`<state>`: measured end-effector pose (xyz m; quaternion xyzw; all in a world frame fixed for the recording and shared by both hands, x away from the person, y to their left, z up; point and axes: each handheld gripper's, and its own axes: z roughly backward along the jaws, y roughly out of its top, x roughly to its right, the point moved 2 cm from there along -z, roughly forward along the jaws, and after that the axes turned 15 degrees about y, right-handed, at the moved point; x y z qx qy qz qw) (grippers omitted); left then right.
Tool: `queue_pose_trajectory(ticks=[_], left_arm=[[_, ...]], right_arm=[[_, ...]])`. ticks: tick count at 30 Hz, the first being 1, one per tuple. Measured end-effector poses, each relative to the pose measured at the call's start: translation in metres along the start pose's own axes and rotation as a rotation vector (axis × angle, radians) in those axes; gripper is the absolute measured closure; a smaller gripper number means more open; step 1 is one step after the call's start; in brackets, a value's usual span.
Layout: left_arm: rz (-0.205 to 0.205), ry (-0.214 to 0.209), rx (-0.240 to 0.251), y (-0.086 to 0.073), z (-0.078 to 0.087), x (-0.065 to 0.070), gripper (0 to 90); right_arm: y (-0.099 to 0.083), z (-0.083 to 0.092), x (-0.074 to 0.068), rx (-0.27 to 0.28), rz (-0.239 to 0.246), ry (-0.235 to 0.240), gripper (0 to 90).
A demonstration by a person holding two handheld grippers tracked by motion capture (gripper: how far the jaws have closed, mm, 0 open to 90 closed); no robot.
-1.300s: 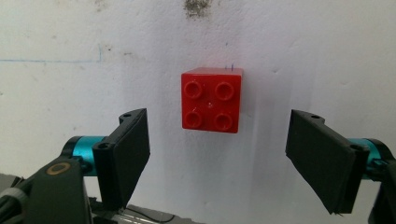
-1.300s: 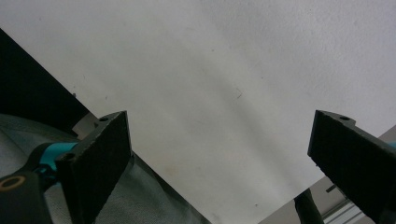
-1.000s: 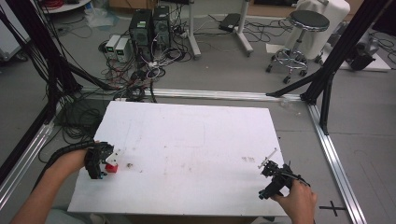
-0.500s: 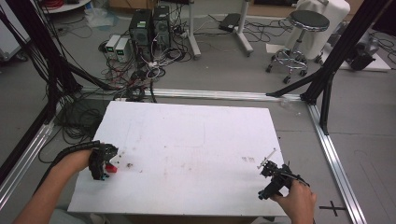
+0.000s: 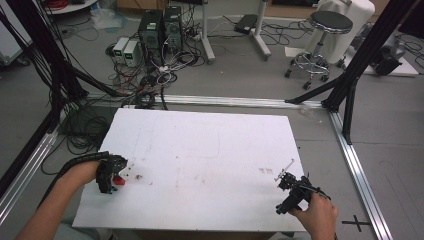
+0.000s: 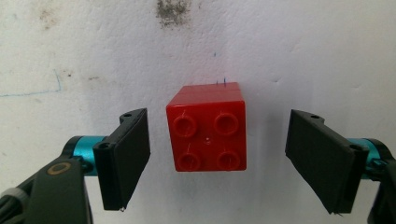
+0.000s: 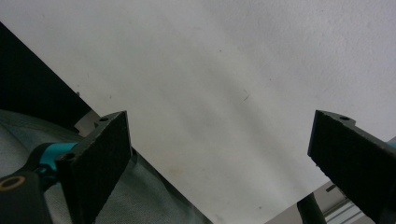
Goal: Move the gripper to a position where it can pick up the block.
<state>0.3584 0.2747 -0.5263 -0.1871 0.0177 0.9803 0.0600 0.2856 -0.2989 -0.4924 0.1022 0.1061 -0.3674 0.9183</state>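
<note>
A red four-stud brick (image 6: 208, 128) lies on the white table (image 5: 210, 150), studs facing the camera in the left gripper view. My left gripper (image 6: 224, 168) is open, its two black jaws on either side of the brick with a gap on each side. From above, the same red brick (image 5: 118, 181) shows at the table's left side under the left gripper (image 5: 111, 175). My right gripper (image 5: 292, 192) rests near the table's front right corner; in its own view the right gripper (image 7: 224, 163) is wide open over bare table with nothing between the jaws.
Dark smudges (image 5: 136, 176) mark the tabletop just right of the brick. An aluminium frame rail (image 5: 360, 170) runs along the table's right side. Behind the table are computers (image 5: 160, 27), tangled cables and a stool (image 5: 320, 45). The table's front edge (image 7: 154, 154) crosses the right gripper view.
The left hand has shifted slightly toward the front-left over the red brick. The right gripper has stayed where it was.
</note>
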Motion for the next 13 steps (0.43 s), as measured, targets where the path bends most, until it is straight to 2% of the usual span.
queue_pose_trajectory(ticks=[13], left_arm=[[0.002, 0.014, -0.016, -0.0005, 0.0017, -0.0012, 22.4]], right_arm=[[0.0000, 0.0000, -0.0001, -0.001, 0.000, 0.001, 5.5]])
